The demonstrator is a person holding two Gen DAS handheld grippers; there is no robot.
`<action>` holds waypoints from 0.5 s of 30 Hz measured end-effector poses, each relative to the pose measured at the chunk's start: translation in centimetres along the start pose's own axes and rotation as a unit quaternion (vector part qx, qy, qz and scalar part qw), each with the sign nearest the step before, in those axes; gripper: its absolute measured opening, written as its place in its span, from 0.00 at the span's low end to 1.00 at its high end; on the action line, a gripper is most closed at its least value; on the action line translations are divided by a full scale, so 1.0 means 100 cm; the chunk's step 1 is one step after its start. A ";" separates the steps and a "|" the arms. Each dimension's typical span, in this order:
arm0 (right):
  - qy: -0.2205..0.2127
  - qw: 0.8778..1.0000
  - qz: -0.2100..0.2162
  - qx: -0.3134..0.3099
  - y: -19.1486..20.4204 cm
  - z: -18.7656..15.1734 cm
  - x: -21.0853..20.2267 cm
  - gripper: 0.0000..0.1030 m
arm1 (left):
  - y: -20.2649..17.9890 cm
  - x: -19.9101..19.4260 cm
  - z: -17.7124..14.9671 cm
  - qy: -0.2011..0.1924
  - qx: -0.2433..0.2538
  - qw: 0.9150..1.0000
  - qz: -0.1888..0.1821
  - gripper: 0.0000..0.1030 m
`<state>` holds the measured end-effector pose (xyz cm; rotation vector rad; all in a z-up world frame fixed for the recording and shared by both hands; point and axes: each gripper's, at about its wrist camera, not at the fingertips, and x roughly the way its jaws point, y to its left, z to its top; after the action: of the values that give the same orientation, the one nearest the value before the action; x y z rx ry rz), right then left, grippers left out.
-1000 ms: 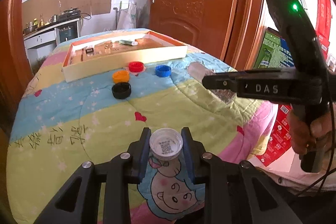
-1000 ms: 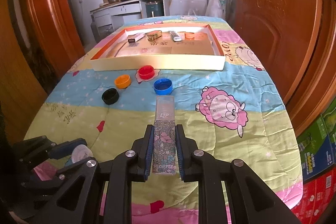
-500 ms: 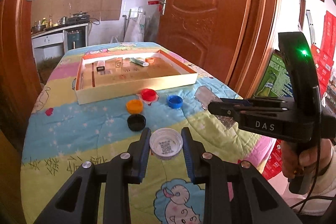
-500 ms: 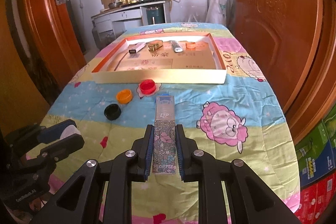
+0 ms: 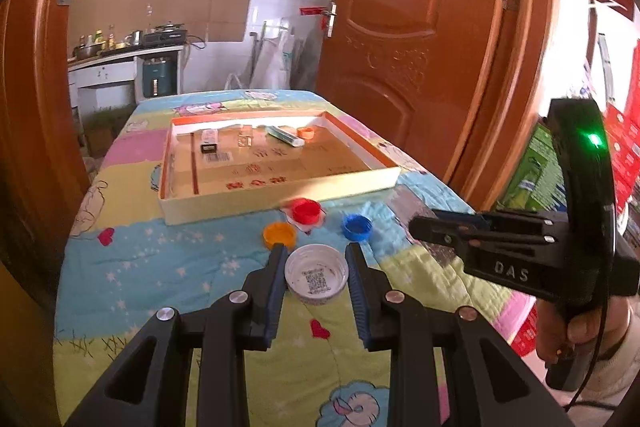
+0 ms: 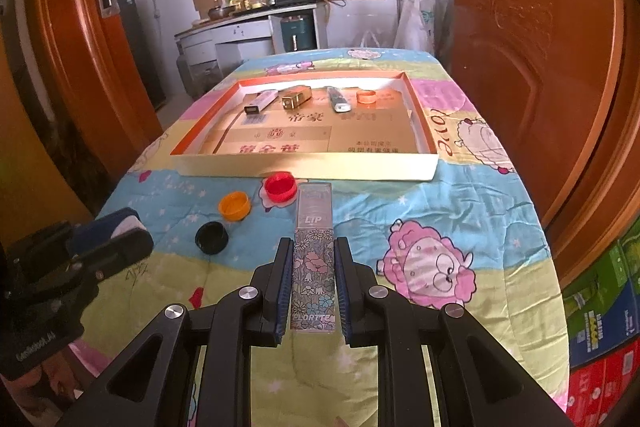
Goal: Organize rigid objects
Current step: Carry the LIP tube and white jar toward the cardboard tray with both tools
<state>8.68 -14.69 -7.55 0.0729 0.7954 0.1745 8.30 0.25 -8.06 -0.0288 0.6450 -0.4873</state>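
Caps (image 6: pixel 234 205) before tray (image 6: pixel 308 167)

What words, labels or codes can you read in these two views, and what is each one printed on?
"LIP": lip product box held in the right gripper.
"FLORTTE", roughly: same box's near end, partly blurred.
"DAS": side of the right gripper.
"love": quilt beside the tray.
QR code, unreadable: inside the white cap in the left gripper.
Chinese print on the tray floor: too blurred.

- We note the door (image 6: pixel 532 39): glossy varnished wood.
- We note the quilt (image 6: pixel 460 203): soft printed cloth.
- We note the tray (image 6: pixel 308 165): matt cardboard.
- We note the white cap (image 5: pixel 316 275): smooth plastic.
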 end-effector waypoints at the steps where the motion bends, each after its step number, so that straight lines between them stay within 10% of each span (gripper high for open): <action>1: -0.001 1.000 -0.002 0.001 0.000 0.002 0.001 0.19 | 0.001 0.001 0.002 -0.001 -0.004 1.000 0.003 0.29; 15: -0.004 1.000 -0.007 -0.003 -0.002 0.026 0.017 0.19 | 0.024 0.020 0.046 -0.016 -0.061 0.997 0.053 0.29</action>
<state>11.73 -14.58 -6.90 0.0623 0.7864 0.1629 13.43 0.91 -5.90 -0.1159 0.6416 -0.3438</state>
